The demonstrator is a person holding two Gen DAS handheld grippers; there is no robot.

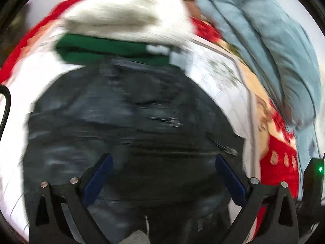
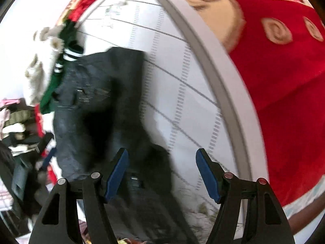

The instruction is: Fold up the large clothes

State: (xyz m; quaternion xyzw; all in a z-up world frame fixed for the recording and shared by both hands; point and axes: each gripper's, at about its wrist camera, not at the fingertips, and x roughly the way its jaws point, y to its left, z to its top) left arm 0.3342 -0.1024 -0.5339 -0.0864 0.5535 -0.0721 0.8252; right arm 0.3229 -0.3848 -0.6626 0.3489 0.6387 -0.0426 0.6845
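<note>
A dark denim garment (image 1: 126, 126) lies spread on the white patterned sheet (image 1: 221, 81). My left gripper (image 1: 163, 160) is open just above it, with nothing between its blue pads. The garment also shows in the right wrist view (image 2: 97, 109), stretching to the left. My right gripper (image 2: 161, 156) is open over its near edge and the white sheet (image 2: 182, 93), holding nothing. Both views are motion-blurred.
A folded green garment (image 1: 105, 48) with a fluffy white one (image 1: 126, 14) on top lies beyond the denim. A light blue quilt (image 1: 270, 46) and a red patterned blanket (image 2: 284, 81) lie to the right. A pile of clothes (image 2: 18, 126) lies at far left.
</note>
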